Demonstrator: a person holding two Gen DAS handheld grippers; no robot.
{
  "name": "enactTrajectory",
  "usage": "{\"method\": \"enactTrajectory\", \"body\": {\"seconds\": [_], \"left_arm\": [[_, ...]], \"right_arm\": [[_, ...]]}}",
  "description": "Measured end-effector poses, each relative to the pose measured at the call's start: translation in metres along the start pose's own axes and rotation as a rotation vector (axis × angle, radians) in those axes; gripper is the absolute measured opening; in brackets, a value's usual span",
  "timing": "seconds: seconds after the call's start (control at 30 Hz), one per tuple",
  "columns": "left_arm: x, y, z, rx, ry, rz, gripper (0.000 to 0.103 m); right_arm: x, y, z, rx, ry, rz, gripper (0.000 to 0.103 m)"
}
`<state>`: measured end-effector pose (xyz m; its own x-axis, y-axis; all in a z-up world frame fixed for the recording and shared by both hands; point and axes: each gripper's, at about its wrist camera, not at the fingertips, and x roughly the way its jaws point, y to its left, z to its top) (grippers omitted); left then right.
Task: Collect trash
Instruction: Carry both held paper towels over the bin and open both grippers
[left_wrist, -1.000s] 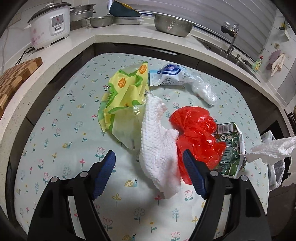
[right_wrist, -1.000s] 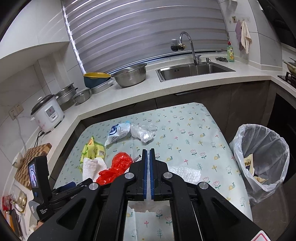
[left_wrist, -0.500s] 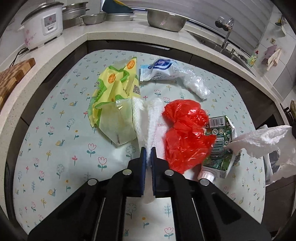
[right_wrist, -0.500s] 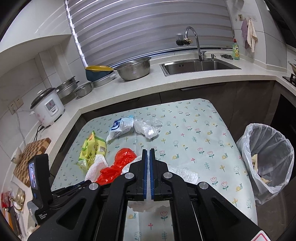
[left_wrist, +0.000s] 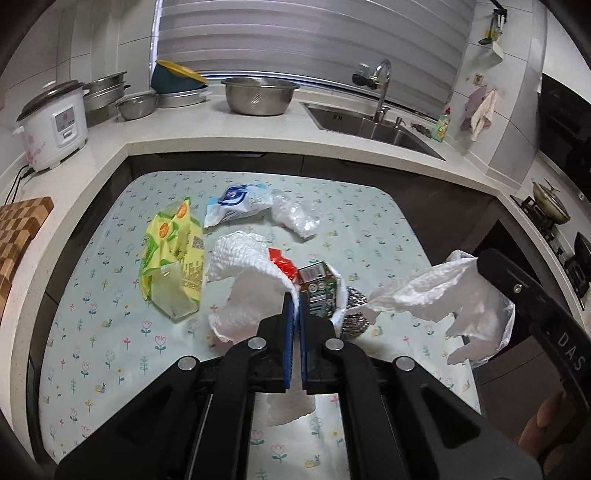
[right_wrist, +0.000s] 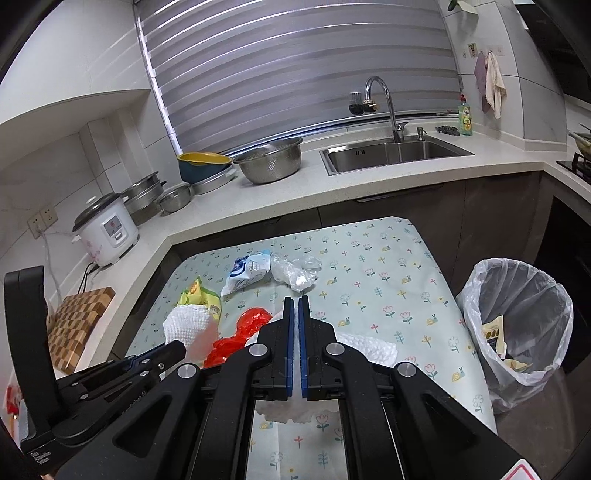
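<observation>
Floral tablecloth (left_wrist: 110, 332); red bag (left_wrist: 282, 264) mostly hidden behind white towel (left_wrist: 243, 258).

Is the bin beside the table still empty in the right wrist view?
No. The lined trash bin already holds a few pieces of packaging, visible through its open top low against the liner.

The left gripper (left_wrist: 294, 302), open a second ago astride the white paper towel (left_wrist: 243, 266), now has its jaws clamped on that towel. The towel no longer lies flat on the table (left_wrist: 110, 332); it hangs lifted from the pads, partly covering the red bag (left_wrist: 282, 263) at 12 o'clock of the gripper. The left camera now looks higher, showing more counter and window.
</observation>
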<state>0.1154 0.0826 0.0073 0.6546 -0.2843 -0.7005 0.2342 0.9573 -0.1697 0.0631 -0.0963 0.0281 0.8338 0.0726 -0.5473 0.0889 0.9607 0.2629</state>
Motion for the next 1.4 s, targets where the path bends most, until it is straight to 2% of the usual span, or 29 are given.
{"method": "enactTrajectory", "body": {"seconds": [0.3,0.77,1.0,1.17,1.4], "left_arm": [[-0.003,-0.073,0.008,0.103,-0.019,-0.088,0.002],[0.020,-0.199,0.015,0.264,0.018,-0.236,0.002],[0.054,-0.262,0.021,0.341,0.059,-0.318,0.002],[0.080,-0.296,0.023,0.371,0.094,-0.378,0.003],[0.125,-0.325,0.015,0.414,0.162,-0.406,0.004]], "right_arm": [[-0.034,-0.050,0.008,0.056,-0.063,-0.079,0.003],[-0.075,-0.147,0.021,0.160,-0.143,-0.261,0.003],[-0.083,-0.204,0.022,0.220,-0.148,-0.360,0.003],[-0.075,-0.234,0.024,0.244,-0.126,-0.410,0.003],[-0.055,-0.261,0.025,0.254,-0.094,-0.447,0.003]]}}
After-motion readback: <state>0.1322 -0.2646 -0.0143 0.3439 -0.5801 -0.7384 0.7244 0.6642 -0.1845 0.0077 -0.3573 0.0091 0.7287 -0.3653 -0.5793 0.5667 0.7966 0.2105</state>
